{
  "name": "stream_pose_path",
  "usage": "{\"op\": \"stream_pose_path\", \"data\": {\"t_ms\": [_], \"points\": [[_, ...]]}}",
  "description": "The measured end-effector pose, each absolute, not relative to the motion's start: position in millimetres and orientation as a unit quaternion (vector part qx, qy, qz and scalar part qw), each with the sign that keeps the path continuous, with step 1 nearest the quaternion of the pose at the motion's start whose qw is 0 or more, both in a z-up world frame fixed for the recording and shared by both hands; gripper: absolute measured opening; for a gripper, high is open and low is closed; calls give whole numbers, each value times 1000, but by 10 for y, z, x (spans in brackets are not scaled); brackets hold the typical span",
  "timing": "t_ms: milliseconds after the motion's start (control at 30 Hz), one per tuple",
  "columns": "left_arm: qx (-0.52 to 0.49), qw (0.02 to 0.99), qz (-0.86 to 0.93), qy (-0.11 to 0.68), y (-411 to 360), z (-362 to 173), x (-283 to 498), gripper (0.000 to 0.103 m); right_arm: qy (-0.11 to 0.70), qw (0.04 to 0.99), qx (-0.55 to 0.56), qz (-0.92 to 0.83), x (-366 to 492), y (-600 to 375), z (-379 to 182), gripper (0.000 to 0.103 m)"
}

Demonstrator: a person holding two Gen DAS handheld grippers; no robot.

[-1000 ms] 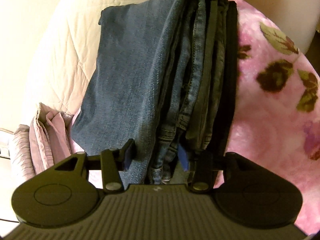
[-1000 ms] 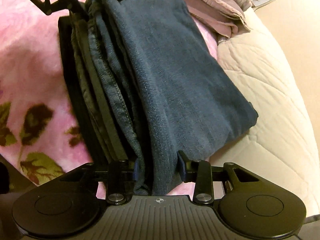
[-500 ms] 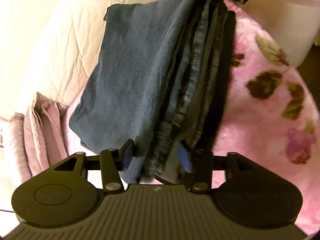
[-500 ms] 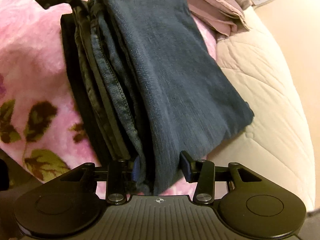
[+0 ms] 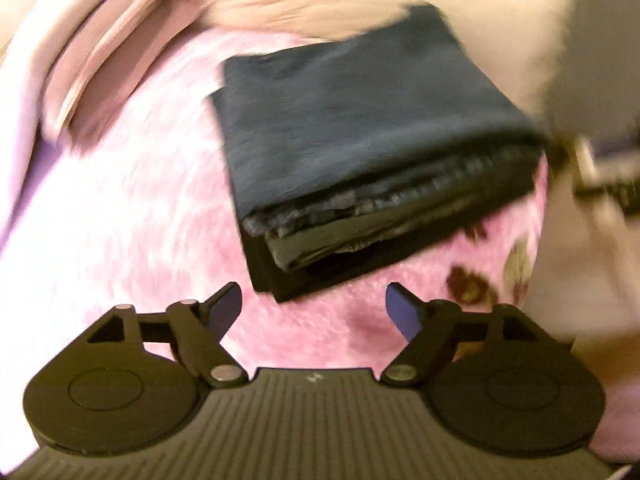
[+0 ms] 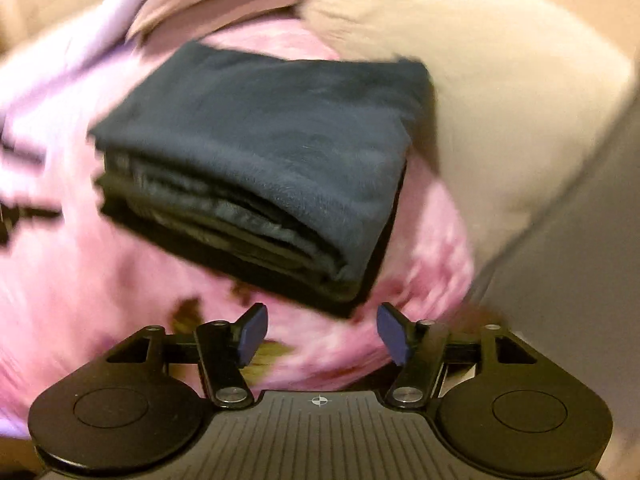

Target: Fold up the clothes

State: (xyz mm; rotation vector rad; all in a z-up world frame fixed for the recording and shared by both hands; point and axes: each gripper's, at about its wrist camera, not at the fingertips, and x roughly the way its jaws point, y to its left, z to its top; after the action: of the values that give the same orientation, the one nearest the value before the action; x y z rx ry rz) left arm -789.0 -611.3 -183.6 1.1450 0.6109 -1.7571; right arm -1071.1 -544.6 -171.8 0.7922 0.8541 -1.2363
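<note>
Both grippers, left (image 5: 314,308) & right (image 6: 322,332), spread wide, empty; folded jeans (image 5: 360,136) flat on pink blanket (image 5: 120,220).

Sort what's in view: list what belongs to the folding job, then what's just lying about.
Job:
- folded dark clothes stack
- left tongs, open, clear of the stack
- right tongs, open, clear of the stack

Lying about:
- pink floral blanket under the stack
- cream quilt
- mauve fabric

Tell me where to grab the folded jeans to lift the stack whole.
Take the folded jeans at the rounded fold edge facing the right gripper, coming in low from the near side. That edge binds the layers; the left side shows loose layered ends. Both grippers are open.
</note>
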Motion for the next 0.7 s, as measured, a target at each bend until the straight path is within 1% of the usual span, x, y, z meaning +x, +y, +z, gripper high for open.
{"op": "stream_pose_path", "data": {"t_ms": [33, 67, 100, 233, 333, 467, 567, 700], "points": [[451, 475, -705, 271, -6104, -1798, -7836, 81, 366, 658, 364, -548, -10699, -5469, -1705, 72], [441, 487, -697, 287, -6096, -1774, -7801, 85, 354, 656, 378, -549, -10687, -5492, -1692, 74], [431, 498, -689, 303, -6085, -1748, -7764, 88, 348, 656, 386, -548, -10675, -5532, -1670, 74], [370, 518, -685, 353, -5986, -1630, -7607, 88, 336, 656, 397, -547, -10579, -5367, -1539, 75], [348, 507, -694, 376, -5895, -1558, -7561, 88, 320, 654, 395, -560, -10500, -5261, -1462, 75], [348, 481, -728, 343, -5653, -1384, -7550, 88, 306, 641, 390, -585, -10356, -5023, -1296, 75], [328, 469, -742, 349, -5474, -1228, -7489, 88, 296, 637, 382, -601, -10202, -4807, -1134, 75], [318, 452, -764, 333, -5206, -982, -7380, 88, 281, 635, 374, -615, -9962, -4523, -947, 76]]}}
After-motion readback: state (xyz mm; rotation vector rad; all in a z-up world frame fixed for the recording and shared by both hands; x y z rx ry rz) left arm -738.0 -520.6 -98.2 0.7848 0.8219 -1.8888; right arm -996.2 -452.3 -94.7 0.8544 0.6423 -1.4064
